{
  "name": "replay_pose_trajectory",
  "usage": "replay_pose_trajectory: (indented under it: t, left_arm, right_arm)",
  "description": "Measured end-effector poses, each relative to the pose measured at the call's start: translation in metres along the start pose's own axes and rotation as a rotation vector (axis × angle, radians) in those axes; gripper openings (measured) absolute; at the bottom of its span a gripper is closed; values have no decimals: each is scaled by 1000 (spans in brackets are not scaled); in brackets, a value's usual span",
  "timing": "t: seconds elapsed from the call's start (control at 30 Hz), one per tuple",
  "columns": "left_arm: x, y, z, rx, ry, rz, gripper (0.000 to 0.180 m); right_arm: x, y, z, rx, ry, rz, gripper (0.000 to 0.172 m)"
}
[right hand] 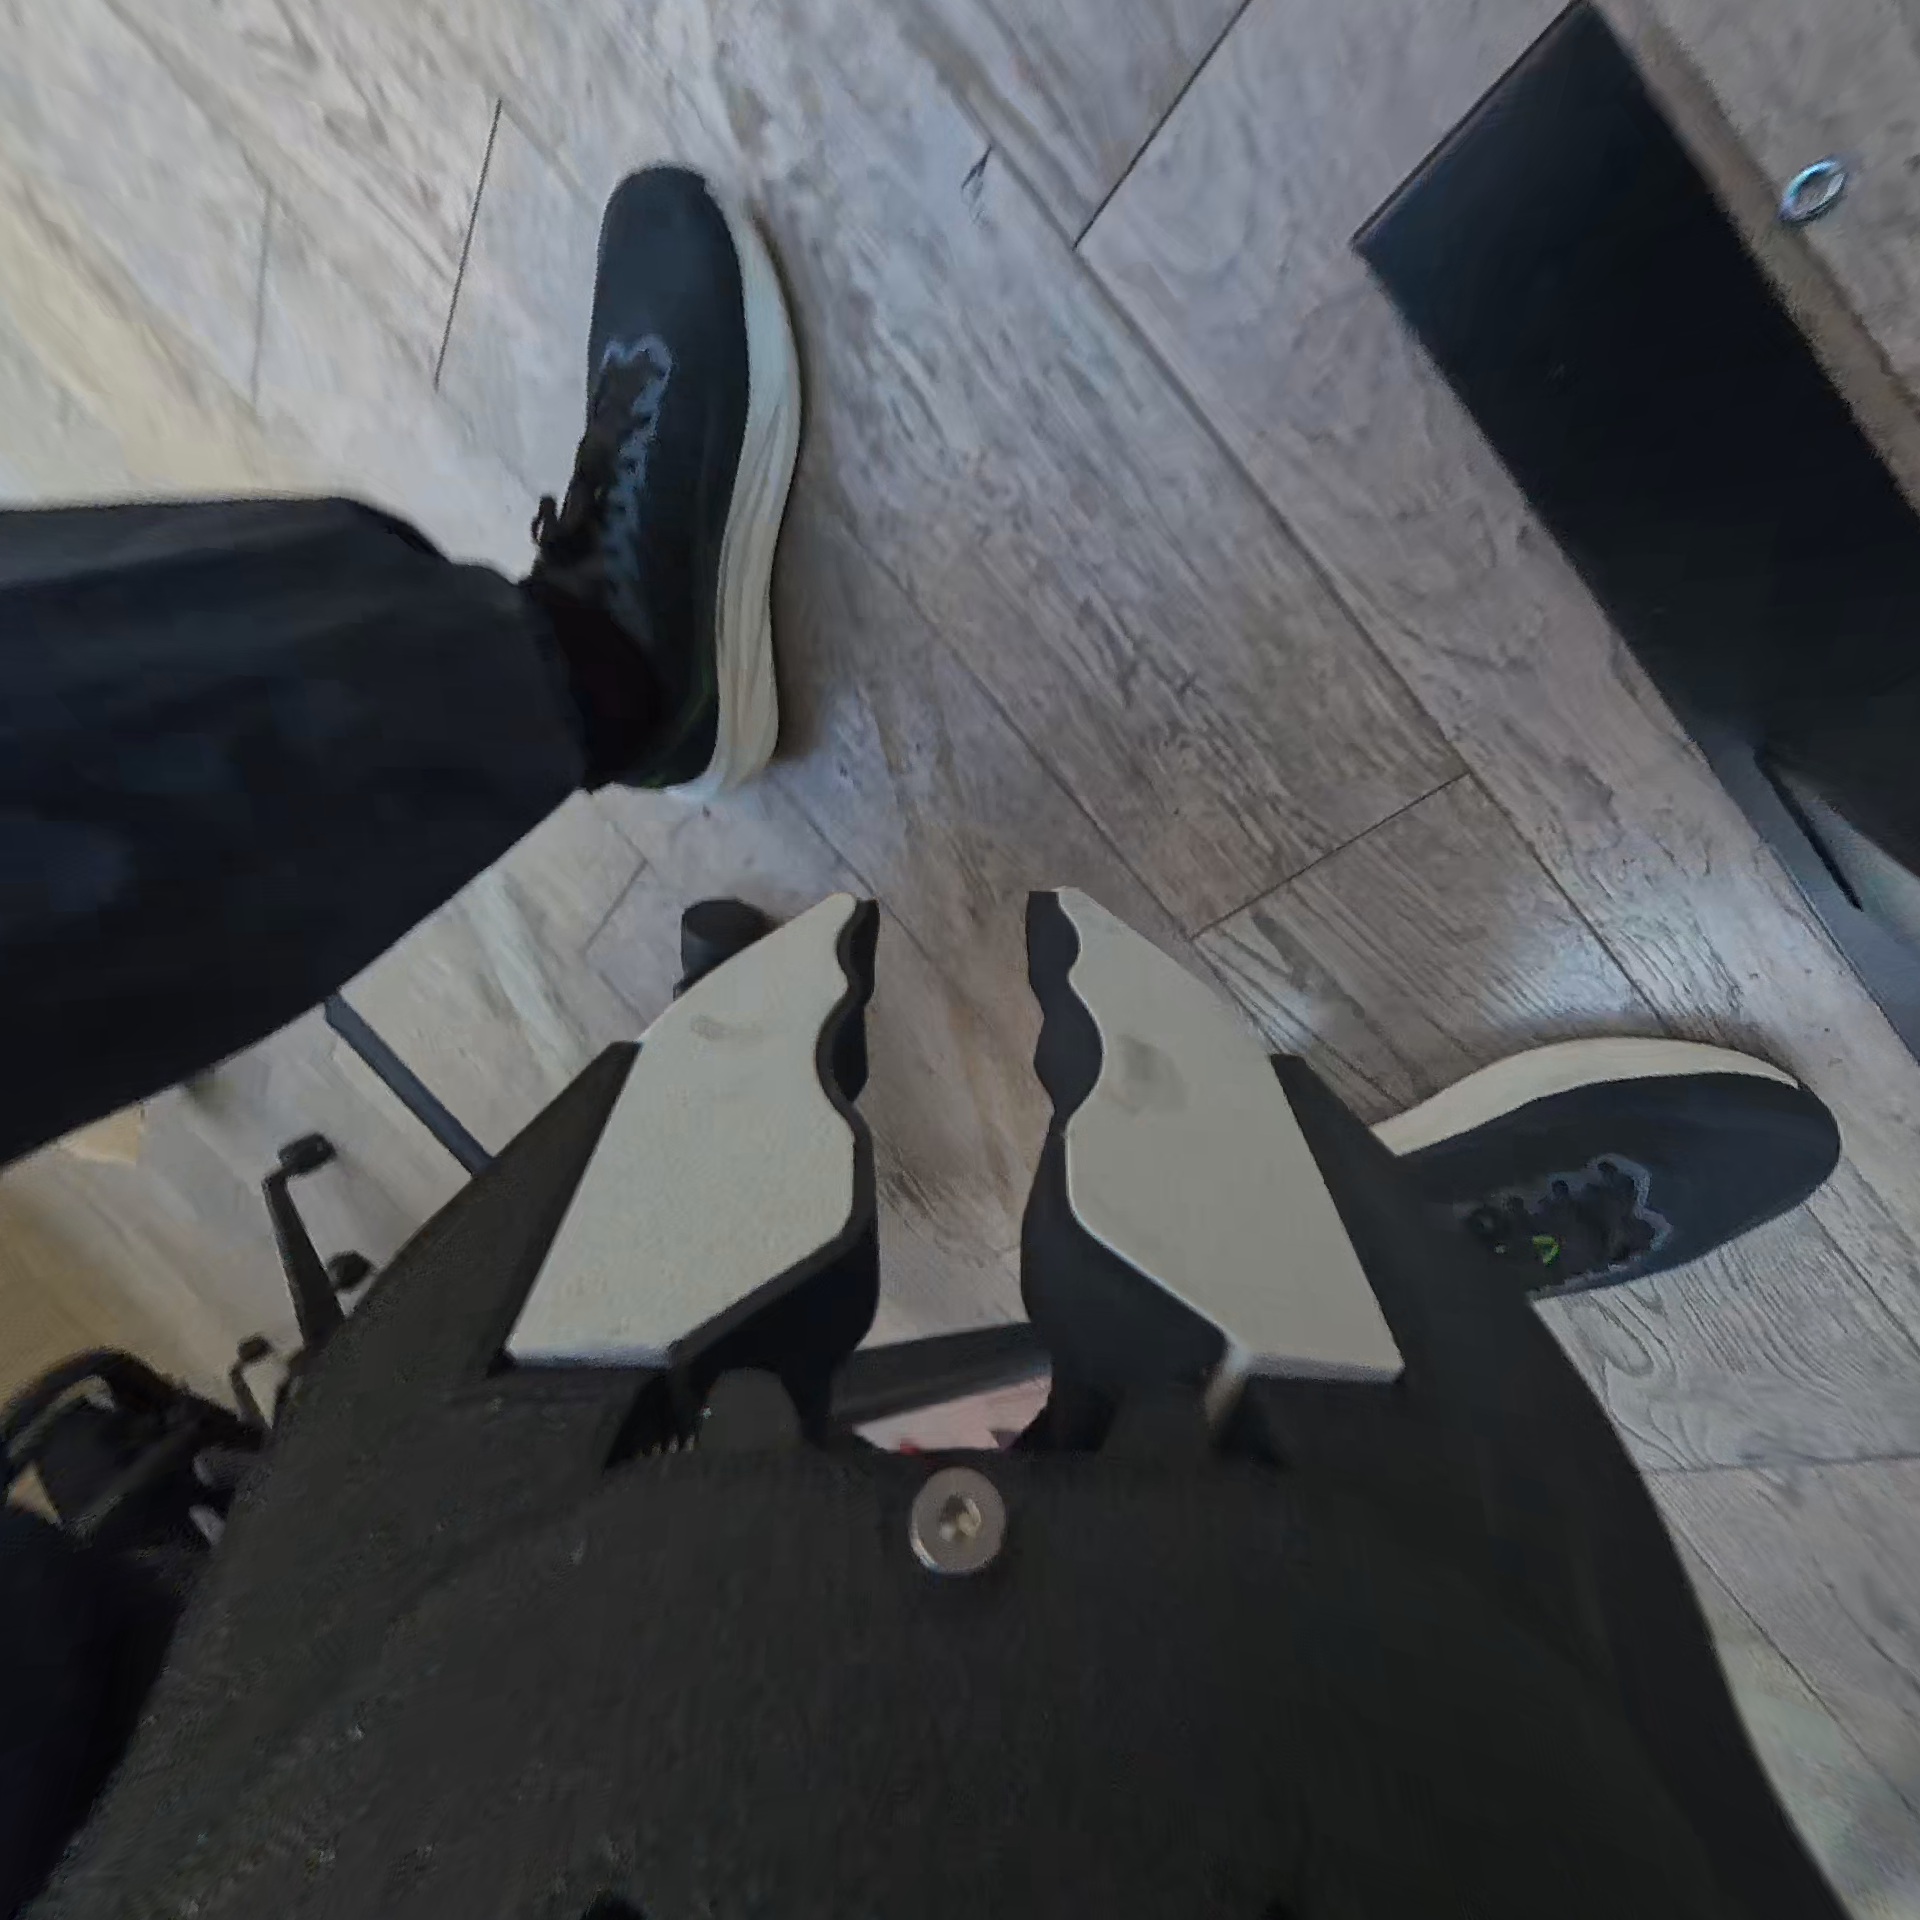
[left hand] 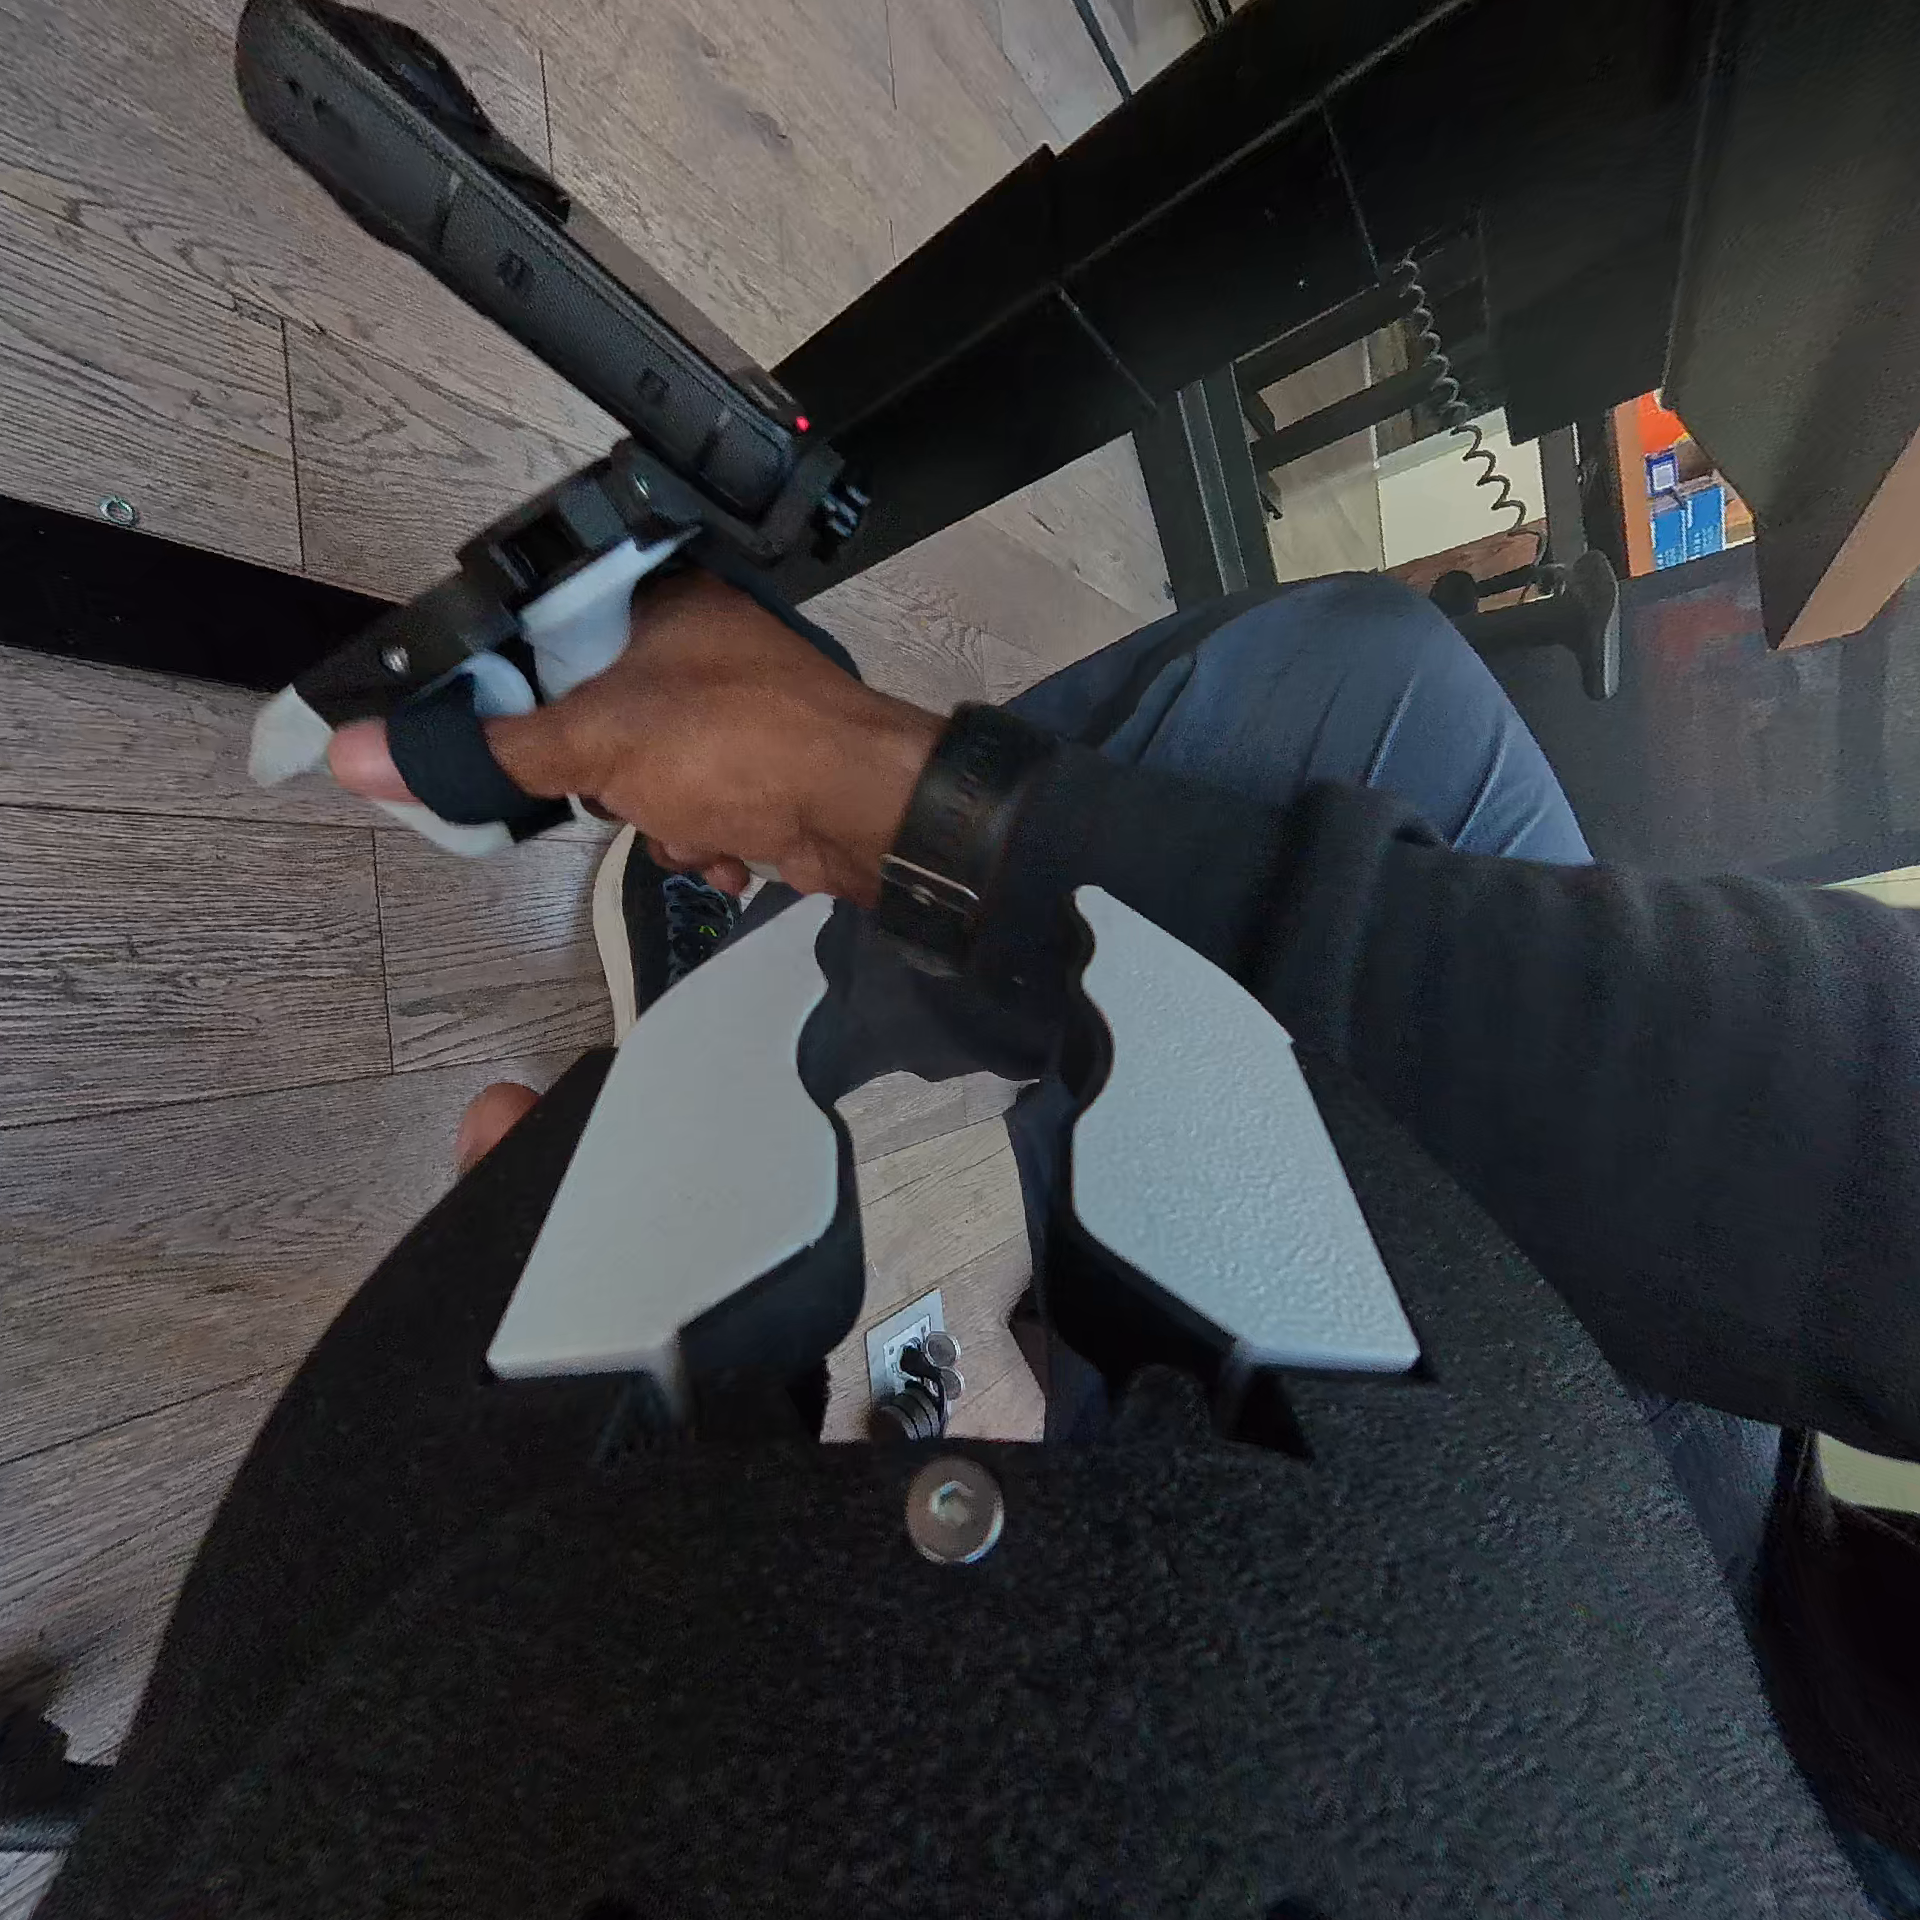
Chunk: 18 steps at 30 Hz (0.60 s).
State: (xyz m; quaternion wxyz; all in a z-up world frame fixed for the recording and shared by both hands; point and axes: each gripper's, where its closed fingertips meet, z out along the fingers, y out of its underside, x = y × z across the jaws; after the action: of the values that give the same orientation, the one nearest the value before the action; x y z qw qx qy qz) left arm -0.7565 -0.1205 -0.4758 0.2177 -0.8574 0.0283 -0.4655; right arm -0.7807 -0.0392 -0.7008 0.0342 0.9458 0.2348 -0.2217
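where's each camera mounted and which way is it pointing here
Left wrist view: sits on the left gripper, open, looking down past the black desk at the grey wood-plank floor; shows the person's hand holding the right gripper, black sleeve.
Right wrist view: sits on the right gripper, open, nothing between its fingers, facing the floor; shows two black white-soled trainers, dark trouser leg.
Shared: floor, a trainer.

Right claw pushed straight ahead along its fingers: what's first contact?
Probably the bare wood floor. The open, empty right claw points at it, between two black shoes; depth is unclear.
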Motion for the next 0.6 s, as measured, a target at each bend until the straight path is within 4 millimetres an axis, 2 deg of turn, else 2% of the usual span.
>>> replay_pose_trajectory:
  t: [0.17,0.27,0.33,0.43,0.5,0.6]
  left_arm:
    - [-2,1,-17,27,-6,-88,38]
    - [-11,-10,-33,90,-25,-156,39]
    - [-23,-21,-43,141,-44,-201,39]
    - [-35,-40,-53,210,-27,-265,39]
    - [-34,-54,-58,242,4,-278,39]
    - [-31,-67,-62,242,8,-231,41]
  right_arm:
    - [79,-52,37,111,44,158,29]
    - [118,-65,61,91,89,183,28]
    - [134,-69,75,56,126,186,28]
    - [141,-76,89,21,156,188,28]
    - [135,-77,92,5,171,176,28]
    - [119,-73,84,-18,205,148,28]
